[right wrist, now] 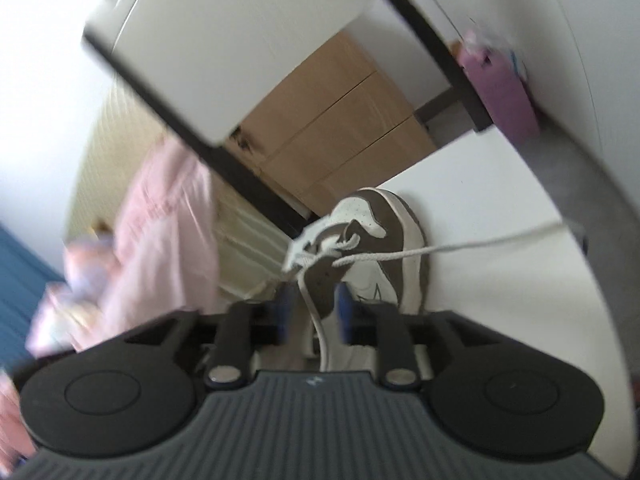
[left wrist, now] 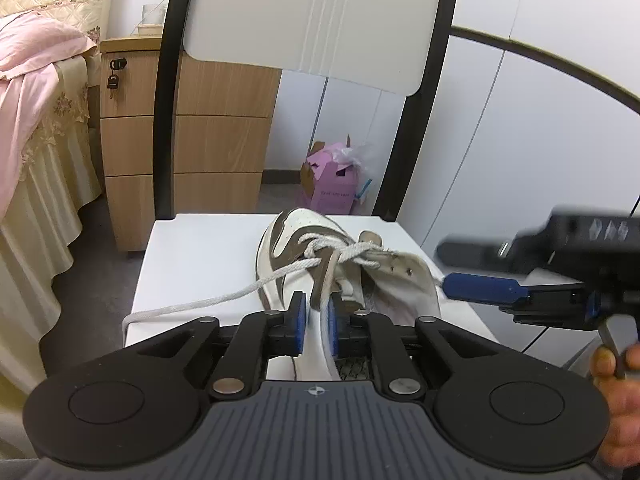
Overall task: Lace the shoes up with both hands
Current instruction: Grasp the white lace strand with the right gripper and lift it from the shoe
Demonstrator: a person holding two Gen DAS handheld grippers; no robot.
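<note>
**So, sneaker on the white counter, both grippers on the laces**

Okay, the brown and white sneaker (left wrist: 304, 264) sits on a small white counter (left wrist: 200, 256), toe pointing away toward a white panel with a black frame (left wrist: 312, 16). Its white laces (left wrist: 332, 252) are crossed in a loose knot over the tongue.

The left gripper (left wrist: 318, 316) is low and right behind the shoe's heel end. Its blue fingers (left wrist: 300, 316) are nearly together, pinching one white lace strand that runs up to the knot. Another strand trails off to the left and hangs over the counter edge.

The right gripper (left wrist: 472, 276) comes in from the right side, motion-blurred, one blue finger tip just beside the shoe's collar. A hand (left wrist: 616, 396) wraps its handle. In its own view the picture is rolled and smeared; the fingers (right wrist: 346, 312) stand apart with a lace strand passing between them, not squeezed as far as I can see.

Background: a wooden drawer cabinet (left wrist: 188, 148) with a padlock, a bed with a pink blanket (left wrist: 32, 76), and a pink box (left wrist: 332, 188) on the floor.
</note>
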